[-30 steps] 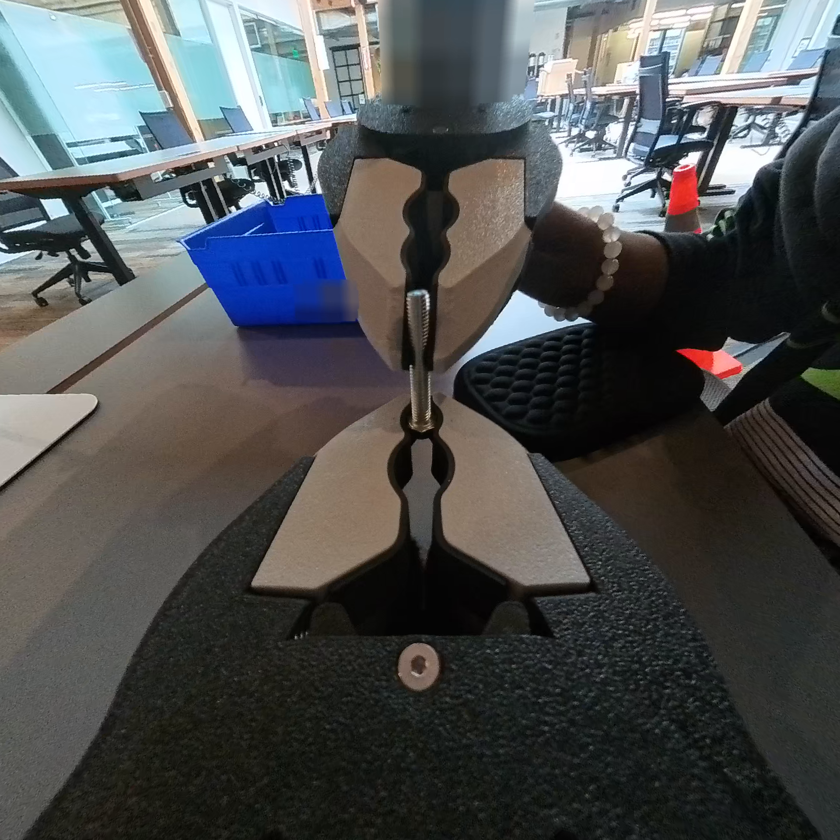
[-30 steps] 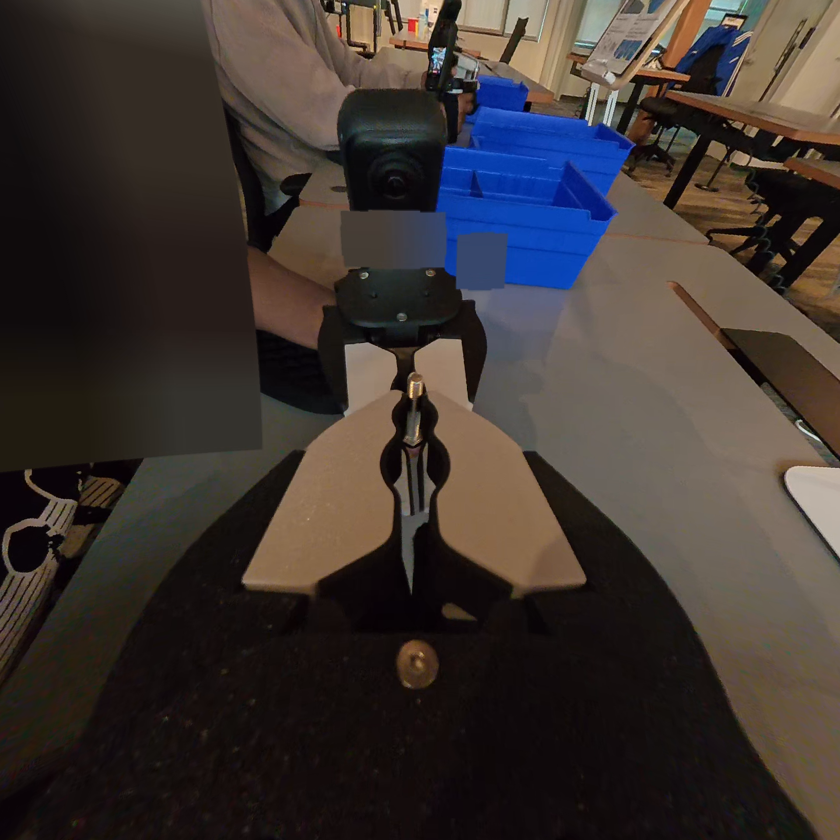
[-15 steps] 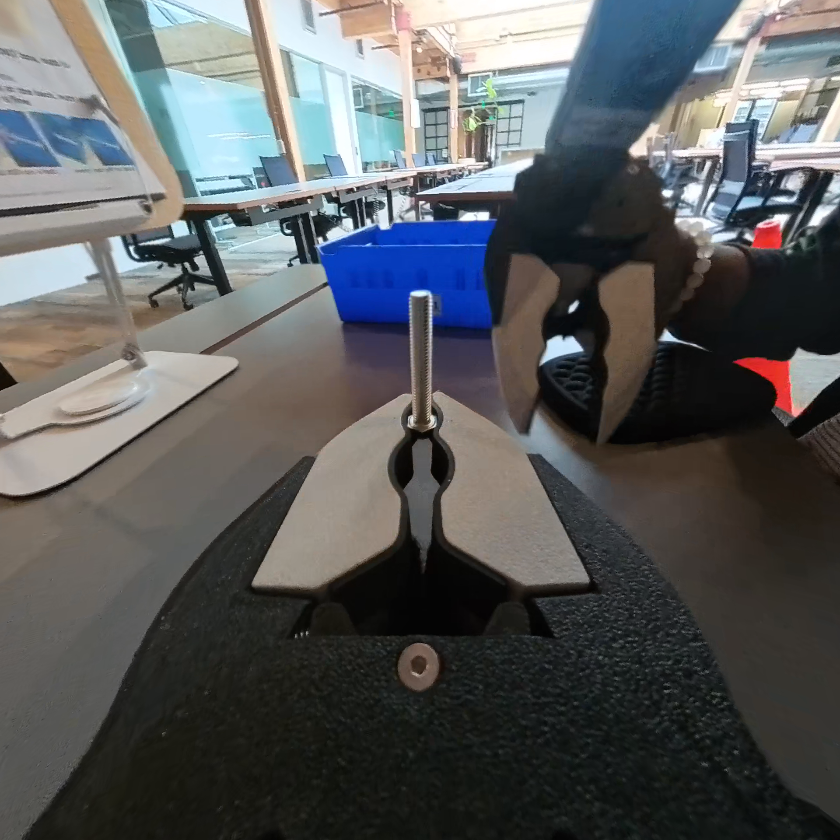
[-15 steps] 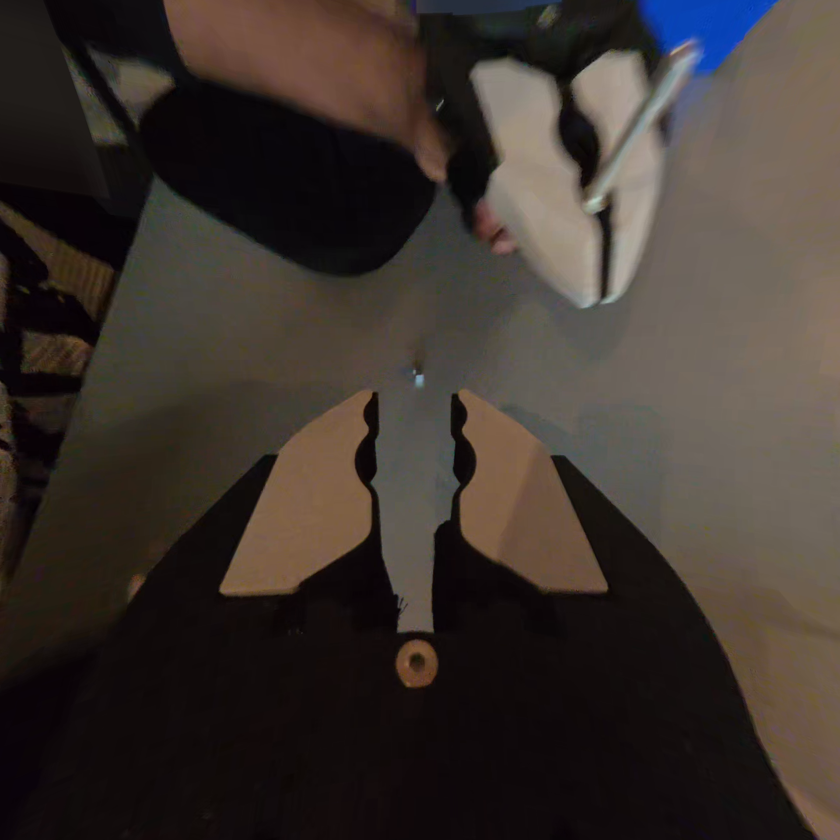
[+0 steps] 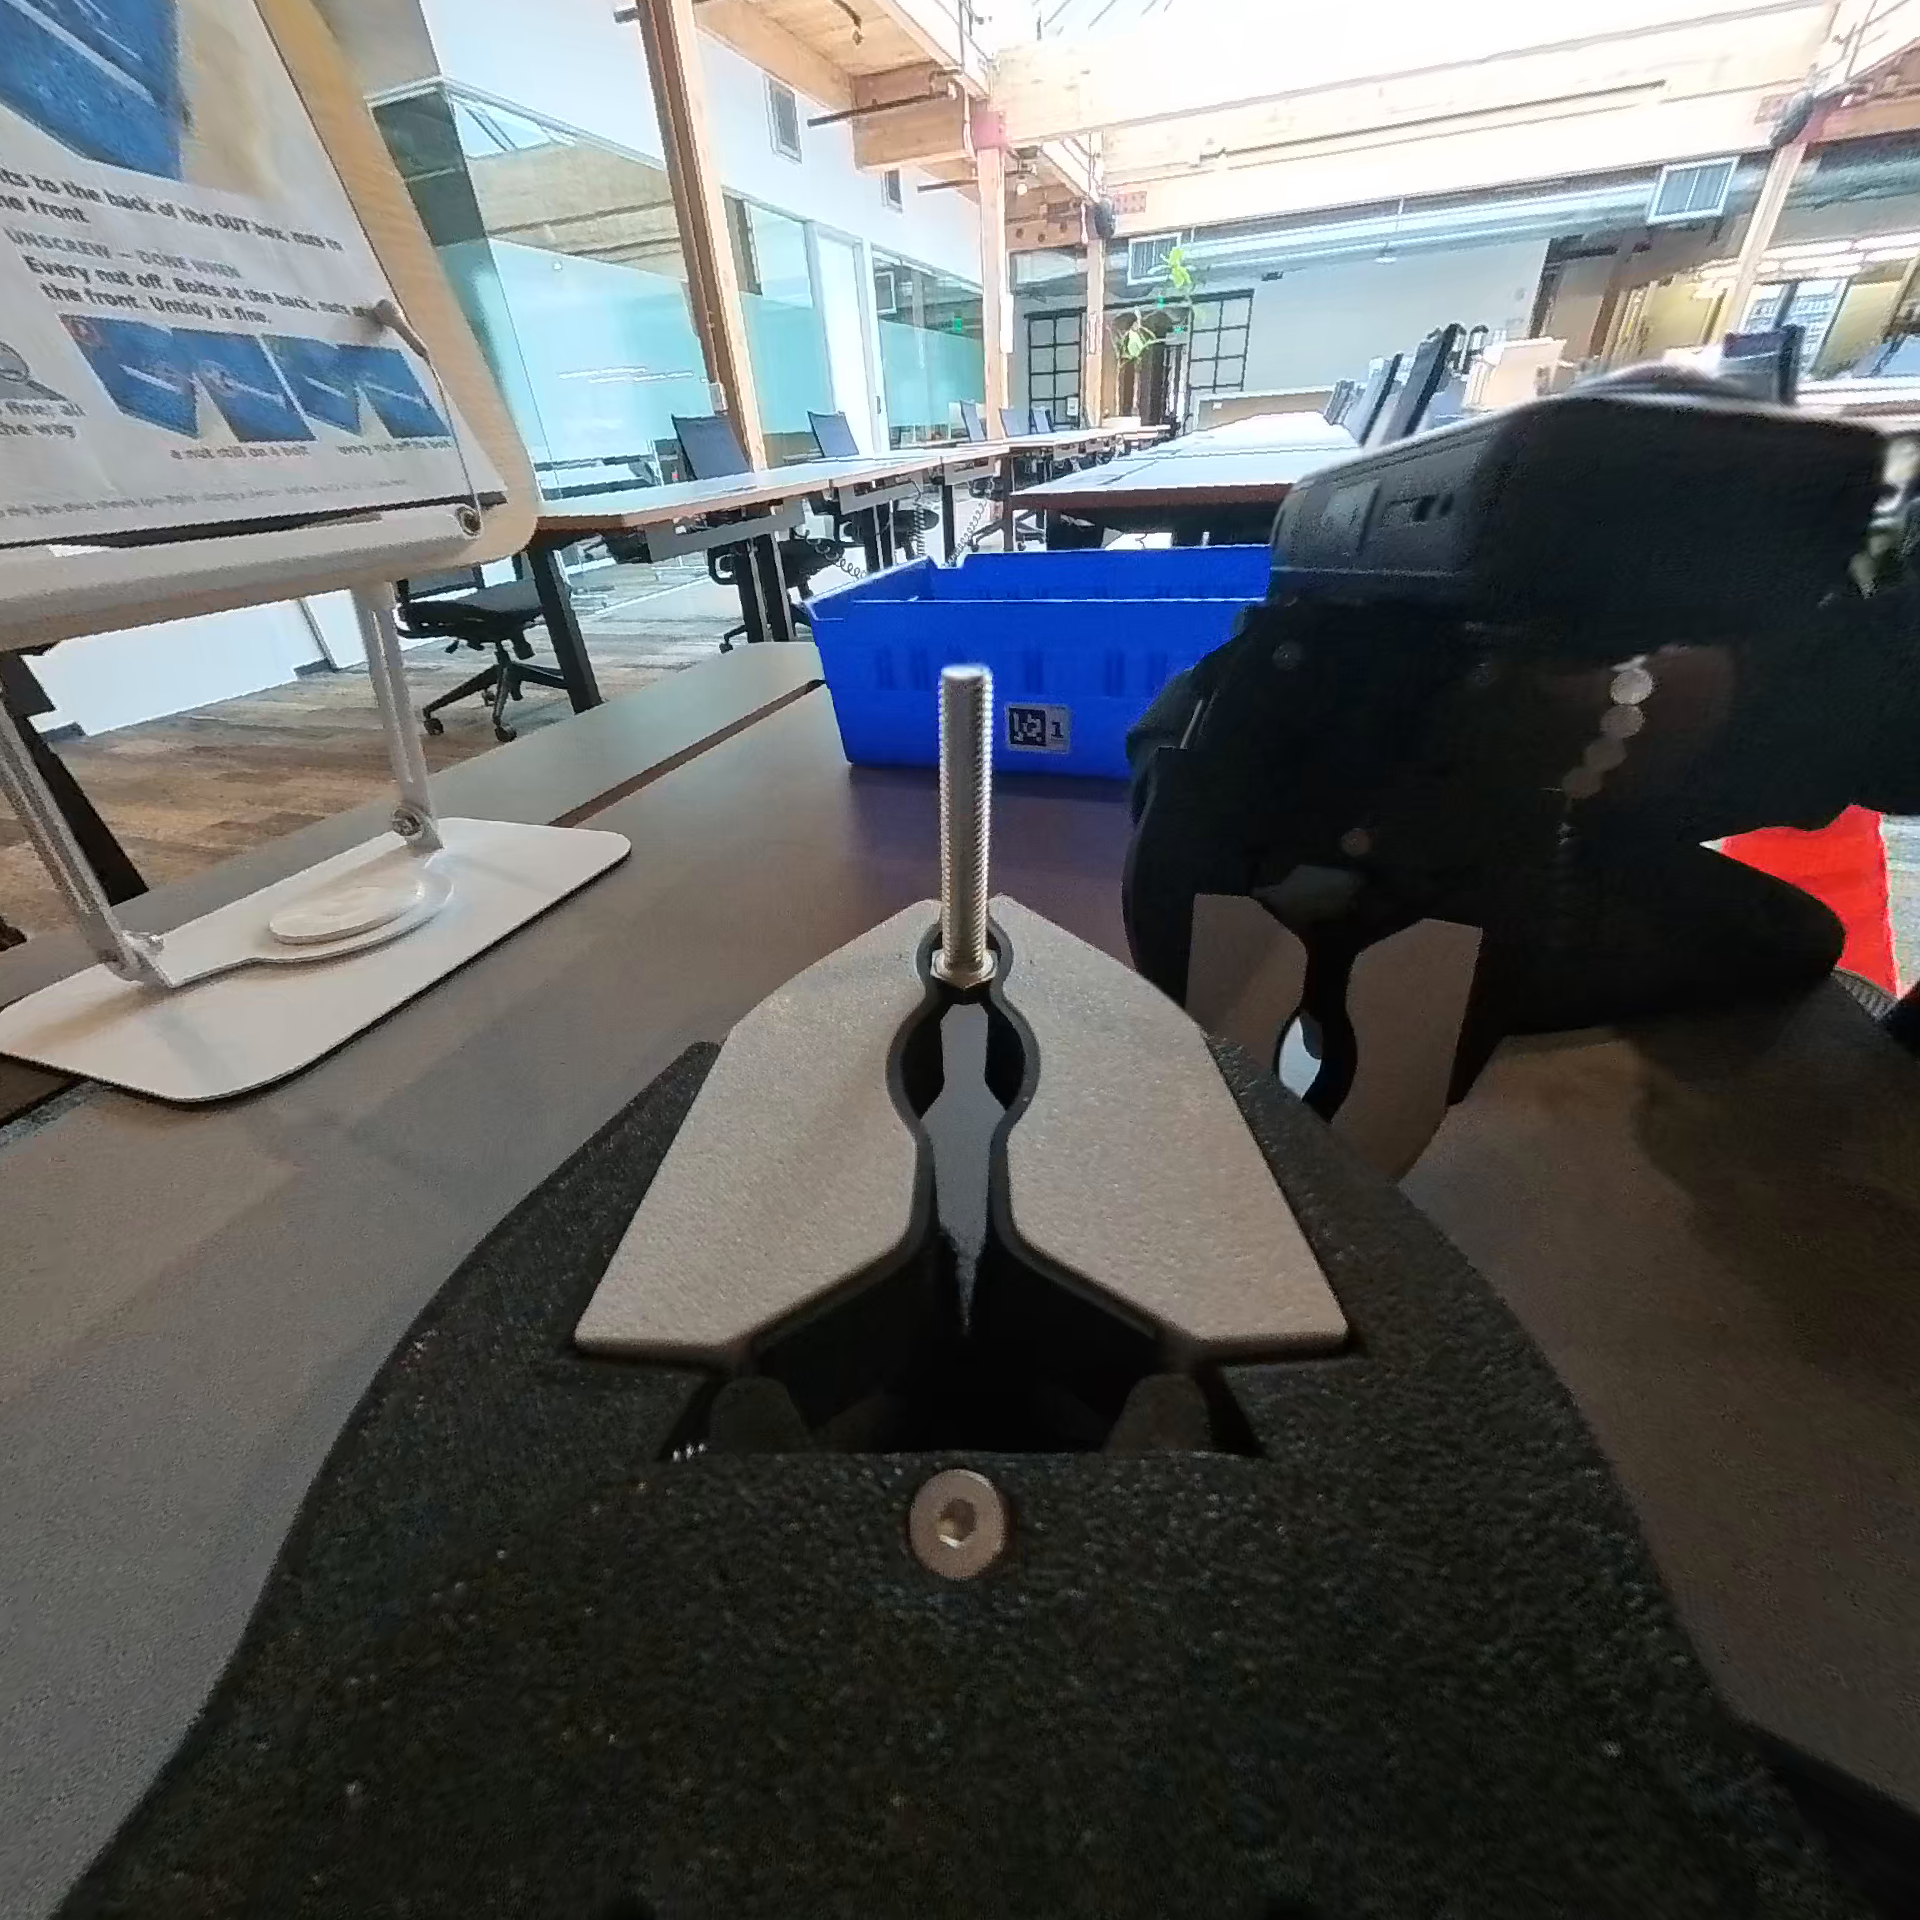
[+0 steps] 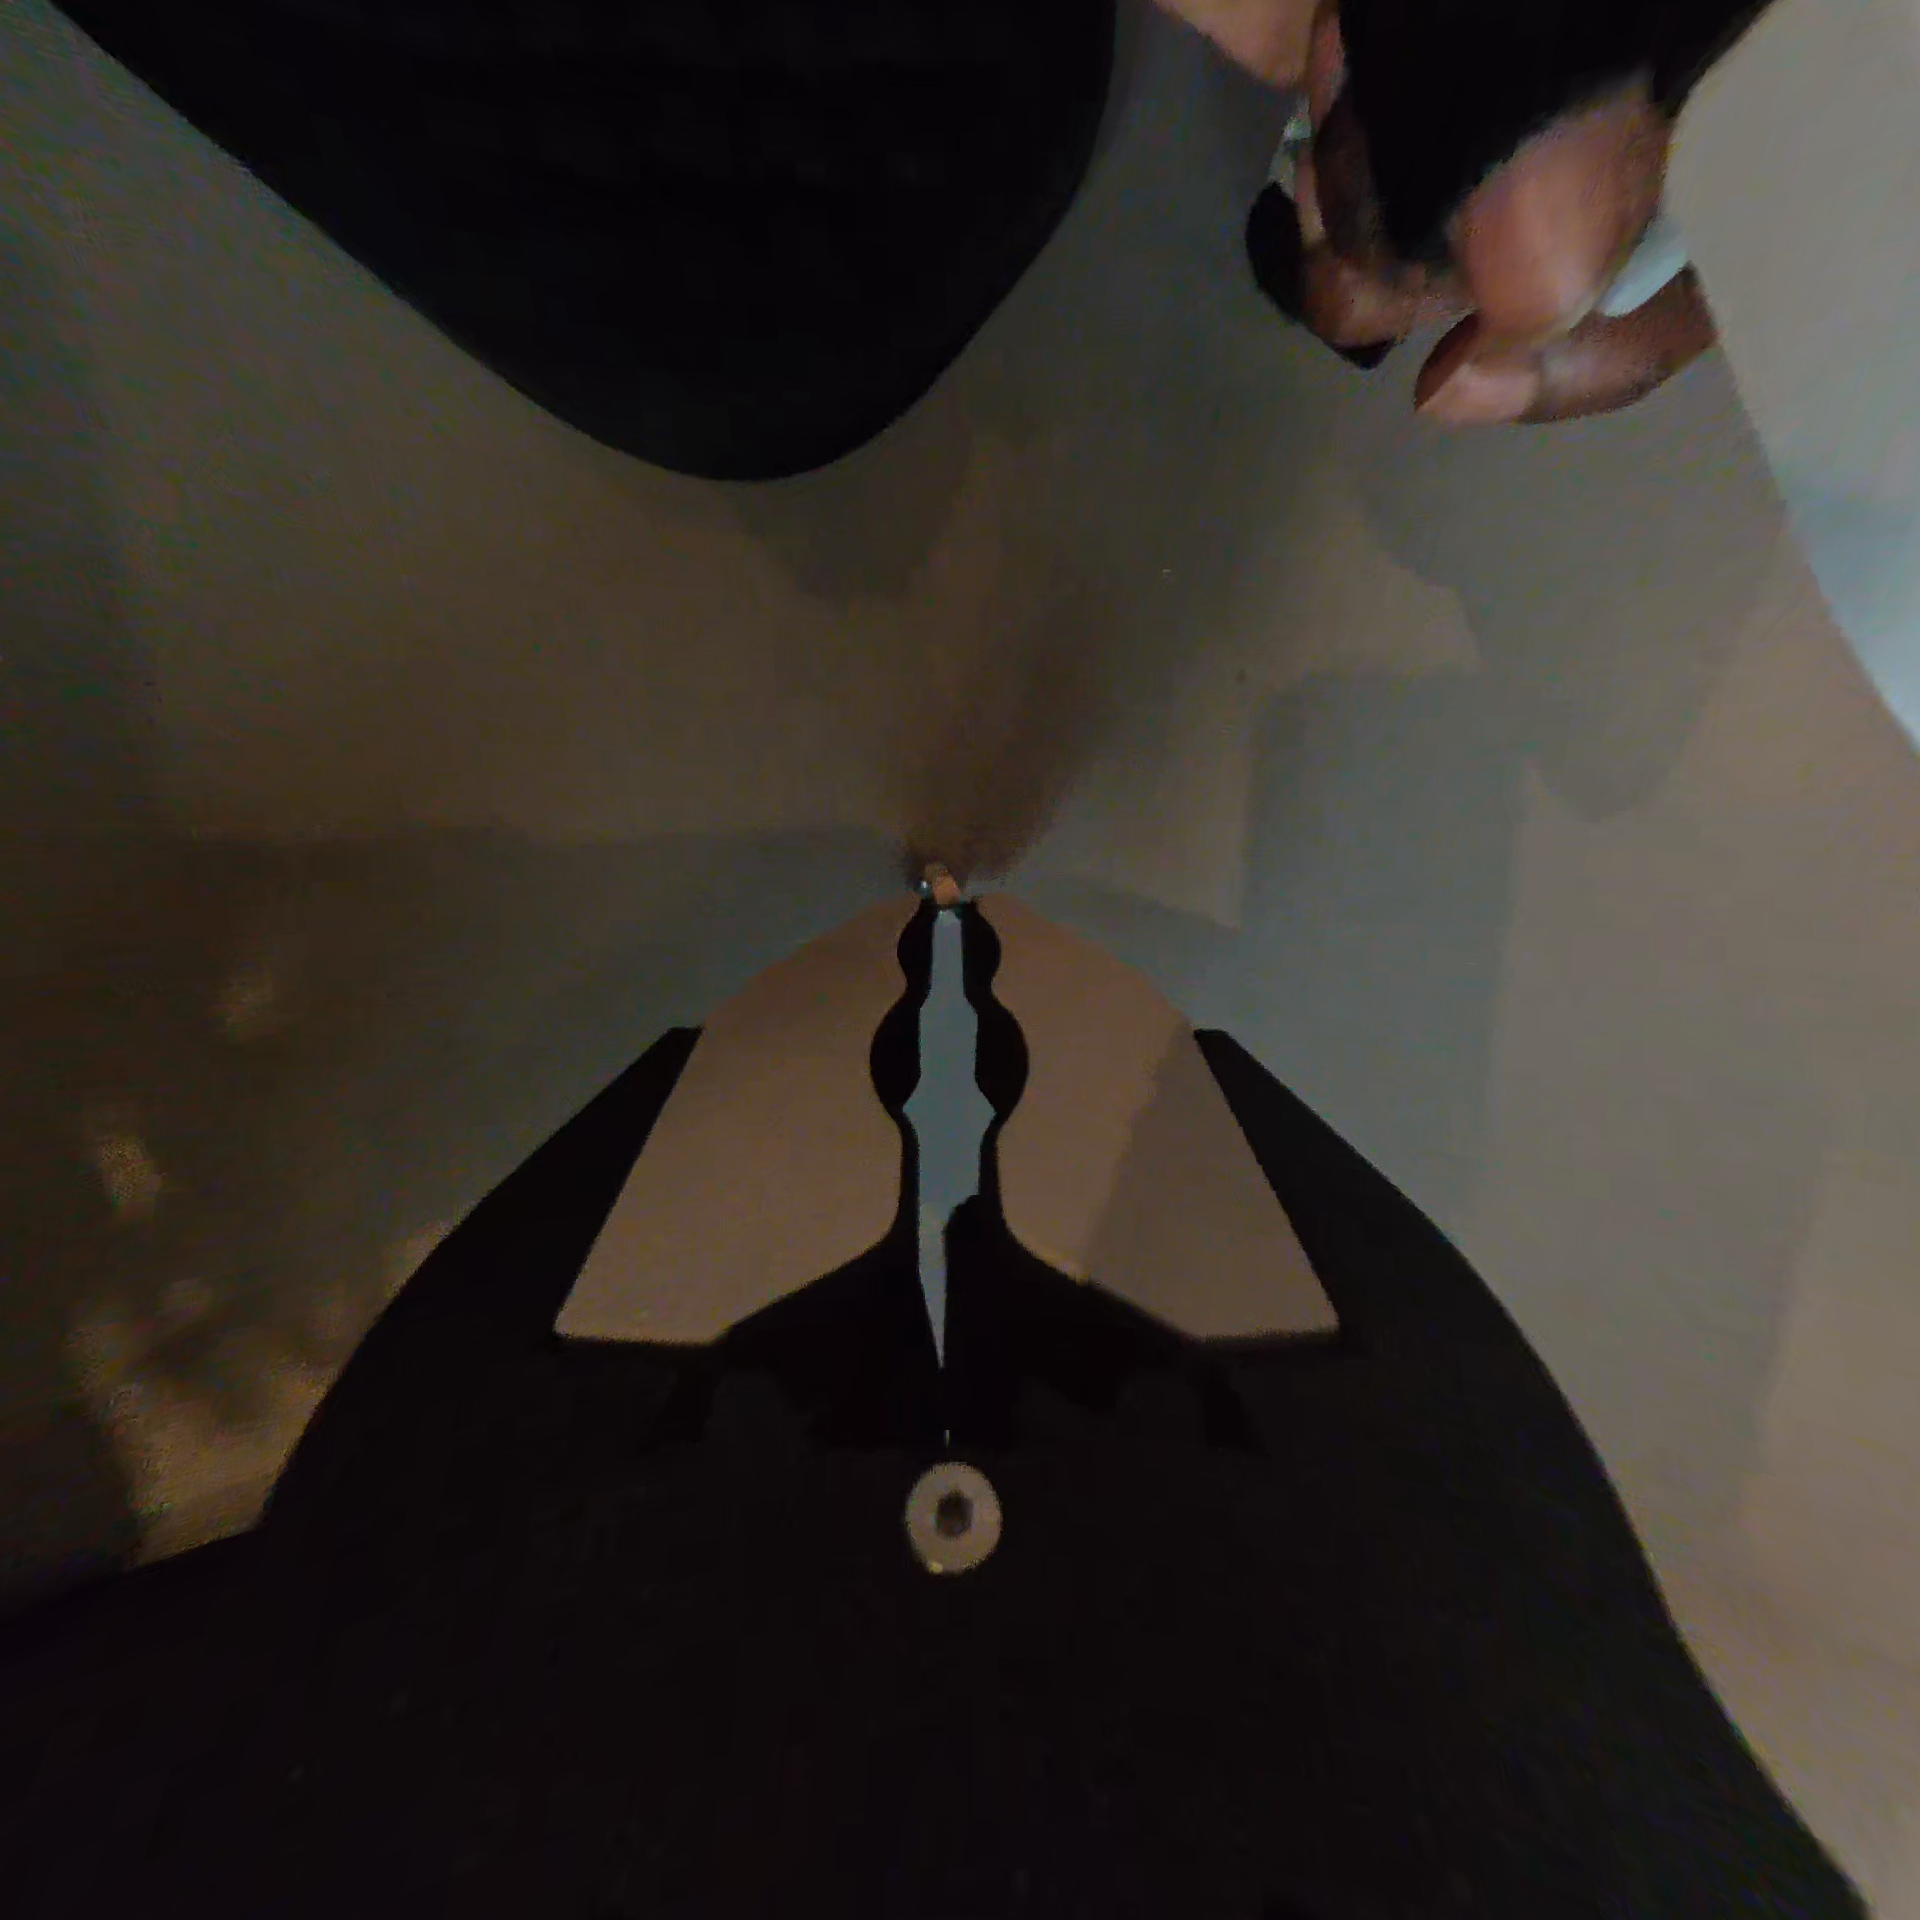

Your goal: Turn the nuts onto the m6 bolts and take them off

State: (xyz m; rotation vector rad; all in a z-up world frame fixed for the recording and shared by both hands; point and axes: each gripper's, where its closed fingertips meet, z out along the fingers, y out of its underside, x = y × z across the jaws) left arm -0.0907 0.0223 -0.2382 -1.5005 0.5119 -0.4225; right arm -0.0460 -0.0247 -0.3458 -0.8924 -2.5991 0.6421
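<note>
The bolt (image 5: 965, 821) stands upright at the tip of the left gripper (image 5: 966, 961), whose fingers (image 5: 821, 1132) are clenched on its hexagonal head, the bare threaded shank pointing up with no nut on it. A second ago the right gripper was closed on that same shank from above; half a second ago it had let go, swung off to the side with its jaws wide, and turned down toward the worktop (image 6: 416, 675). Now the right gripper (image 6: 940, 899) has its tips down at the worktop surface, well in from any edge, drawn together on a small shiny nut (image 6: 938, 885) (tiny and dim in the right wrist view, so how firmly it is pinched is hard to judge). In the left wrist view it shows as a dark shape just right of the bolt (image 5: 1340, 997). Behind it, toward the far edge, sits a blue bin (image 5: 1039, 655), and a document stand (image 5: 312, 935) occupies the left side. The change reads as a switch from steadying the bolt to fetching a nut, so threading probably comes next.
</note>
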